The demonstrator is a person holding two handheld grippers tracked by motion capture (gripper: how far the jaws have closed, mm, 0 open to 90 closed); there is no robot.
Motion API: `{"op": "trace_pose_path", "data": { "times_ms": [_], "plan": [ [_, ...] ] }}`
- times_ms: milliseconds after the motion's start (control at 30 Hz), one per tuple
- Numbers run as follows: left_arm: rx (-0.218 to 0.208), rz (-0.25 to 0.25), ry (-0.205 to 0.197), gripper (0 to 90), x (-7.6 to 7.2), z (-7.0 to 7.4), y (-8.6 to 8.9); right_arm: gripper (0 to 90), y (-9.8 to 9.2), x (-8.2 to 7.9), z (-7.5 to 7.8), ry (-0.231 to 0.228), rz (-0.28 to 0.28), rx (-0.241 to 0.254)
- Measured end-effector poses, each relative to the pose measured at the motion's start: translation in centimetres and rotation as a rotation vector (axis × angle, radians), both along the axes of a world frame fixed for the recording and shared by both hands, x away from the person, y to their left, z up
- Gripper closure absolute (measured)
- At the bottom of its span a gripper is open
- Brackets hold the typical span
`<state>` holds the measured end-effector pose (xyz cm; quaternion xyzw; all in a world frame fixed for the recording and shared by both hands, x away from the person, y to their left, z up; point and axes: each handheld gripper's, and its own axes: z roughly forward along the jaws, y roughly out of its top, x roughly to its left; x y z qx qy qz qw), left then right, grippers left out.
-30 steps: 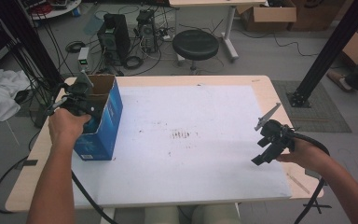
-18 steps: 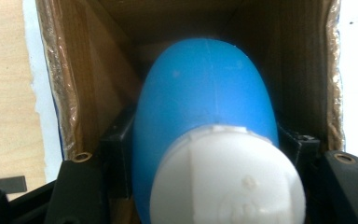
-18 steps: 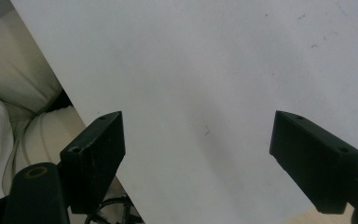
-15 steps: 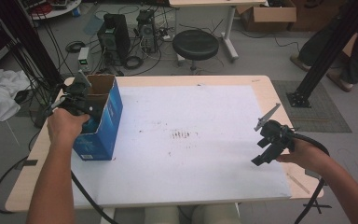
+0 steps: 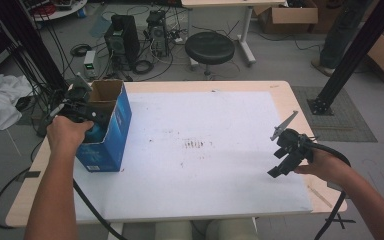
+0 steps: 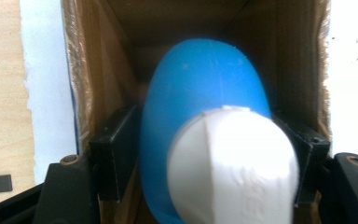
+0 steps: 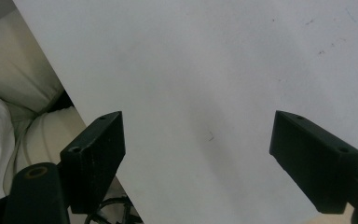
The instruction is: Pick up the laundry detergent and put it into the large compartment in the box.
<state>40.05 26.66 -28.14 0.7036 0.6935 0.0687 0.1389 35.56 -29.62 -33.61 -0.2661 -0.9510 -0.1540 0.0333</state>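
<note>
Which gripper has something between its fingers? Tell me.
The left gripper: its fingers, just opening, flank a blue white-capped bottle in the box; the right gripper's hold nothing.

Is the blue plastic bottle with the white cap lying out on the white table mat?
No, the blue bottle sits inside the brown cardboard box, between the left gripper's jaws.

On the table (image 5: 280,100), an open blue box (image 5: 111,131) stands near the left edge. The left tool (image 5: 87,117) reaches into its open top, its grip hidden there. The right tool (image 5: 280,167) hovers above the white mat (image 5: 205,150) near the right edge.
</note>
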Motion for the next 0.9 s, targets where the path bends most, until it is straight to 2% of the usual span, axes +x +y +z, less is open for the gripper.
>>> {"op": "trace_pose_path", "data": {
  "times_ms": [67, 400, 567, 900],
  "plan": [
    [-0.009, 0.002, -0.006, 31.6, -0.1, 0.3, 0.1, 17.9, 0.0, -0.1, 0.1, 0.000, 0.001, 0.002],
    [0.000, 0.006, -0.033, 29.2, -0.6, 2.4, 0.2, 17.9, 0.0, -0.3, 0.3, -0.005, 0.004, -0.005],
    [0.009, 0.002, -0.069, 28.6, -0.8, 4.6, 0.0, 17.9, 0.1, -0.4, 0.5, -0.008, 0.007, -0.001],
    [0.011, -0.024, -0.091, 27.9, -0.9, 7.5, -0.9, 17.9, 0.2, -0.6, 0.9, -0.017, 0.018, -0.004]
  ]
}}
